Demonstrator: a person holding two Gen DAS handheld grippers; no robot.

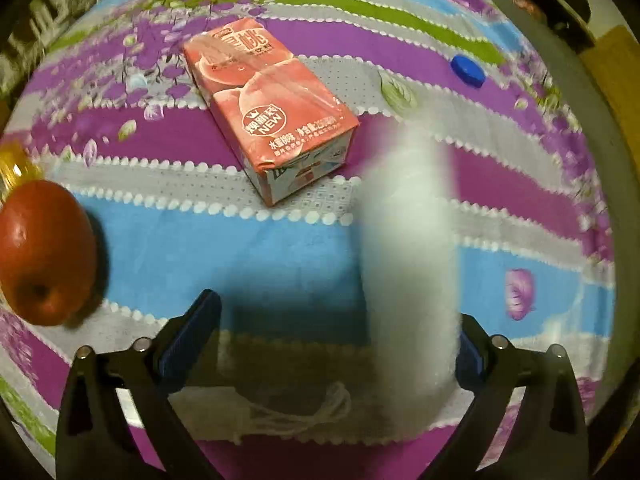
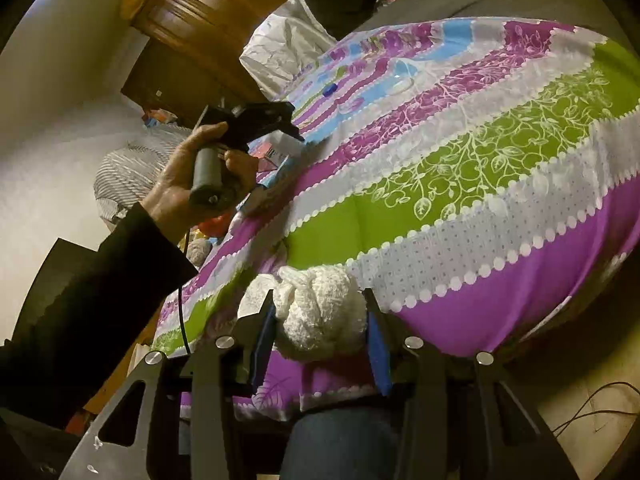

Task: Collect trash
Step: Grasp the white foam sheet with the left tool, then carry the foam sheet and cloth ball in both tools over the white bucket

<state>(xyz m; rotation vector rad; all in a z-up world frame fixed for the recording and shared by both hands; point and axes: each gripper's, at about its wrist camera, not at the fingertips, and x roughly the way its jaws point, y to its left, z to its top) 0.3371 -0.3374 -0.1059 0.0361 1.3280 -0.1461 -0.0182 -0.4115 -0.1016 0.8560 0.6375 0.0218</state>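
In the left wrist view a pink peach-drink carton (image 1: 269, 112) lies on the striped floral tablecloth (image 1: 280, 248), ahead of my left gripper (image 1: 336, 344). Its jaws are wide open. A blurred white tissue strip (image 1: 412, 248) hangs close to the right finger; I cannot tell whether it touches. A blue bottle cap (image 1: 467, 70) lies far right. In the right wrist view my right gripper (image 2: 322, 332) is shut on a crumpled white tissue wad (image 2: 320, 312) at the table's near edge. The other hand-held gripper (image 2: 256, 124) shows at left over the carton.
A red apple (image 1: 44, 256) sits at the left edge, with a yellowish object (image 1: 12, 164) behind it. A white plastic bag (image 2: 284, 48) stands at the table's far end. A wooden cabinet (image 2: 200, 4) and a cable (image 2: 592, 408) on the floor lie beyond the table.
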